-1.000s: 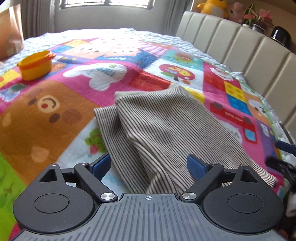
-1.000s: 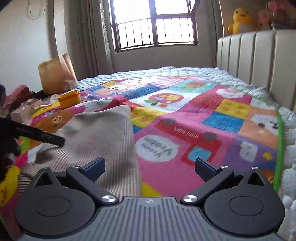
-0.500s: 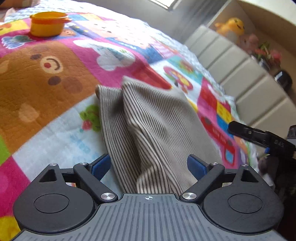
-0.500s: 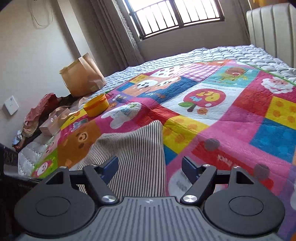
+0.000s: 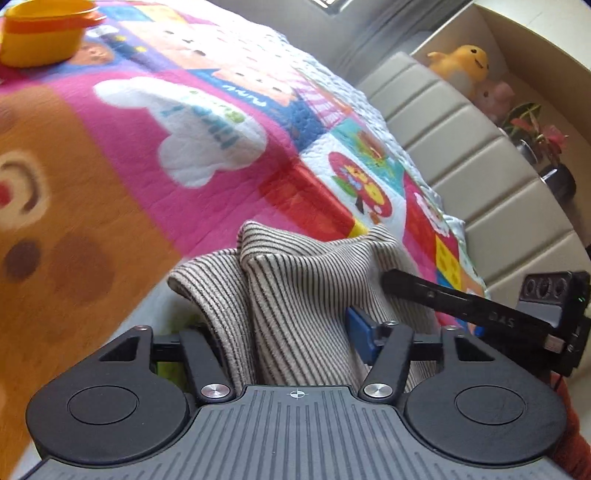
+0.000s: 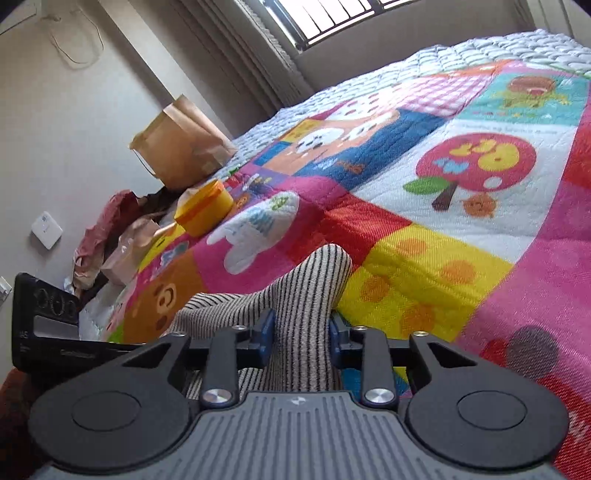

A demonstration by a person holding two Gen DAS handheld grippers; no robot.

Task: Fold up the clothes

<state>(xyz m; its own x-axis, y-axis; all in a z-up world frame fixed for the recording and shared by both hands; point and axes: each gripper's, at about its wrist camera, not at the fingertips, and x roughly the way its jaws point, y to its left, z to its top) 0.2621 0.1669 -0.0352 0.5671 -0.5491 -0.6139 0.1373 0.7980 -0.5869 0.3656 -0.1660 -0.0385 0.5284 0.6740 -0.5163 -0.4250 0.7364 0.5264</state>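
Observation:
A beige garment with thin dark stripes (image 5: 295, 280) lies bunched on the patchwork quilt (image 5: 122, 192). In the left wrist view my left gripper (image 5: 288, 332) is closing on a raised fold of it. The blue right pad (image 5: 360, 334) presses the cloth, and the left pad is hidden under the fold. In the right wrist view my right gripper (image 6: 300, 332) is closing too, with both blue pads squeezing a narrow ridge of the garment (image 6: 314, 280). The right gripper's black finger (image 5: 443, 299) shows at the garment's far corner. The left gripper's body (image 6: 48, 325) shows at the left edge.
A yellow lidded tub (image 5: 40, 33) (image 6: 205, 206) stands on the quilt beyond the garment. The padded headboard (image 5: 461, 166) runs along one side, with plush toys (image 5: 461, 66) and a plant above. A brown paper bag (image 6: 181, 147) and crumpled bags sit at the bed's far edge.
Both grippers have moved in low over the garment and narrowed their jaws onto it. The cloth, flat before, is now gathered into raised folds between the fingers.

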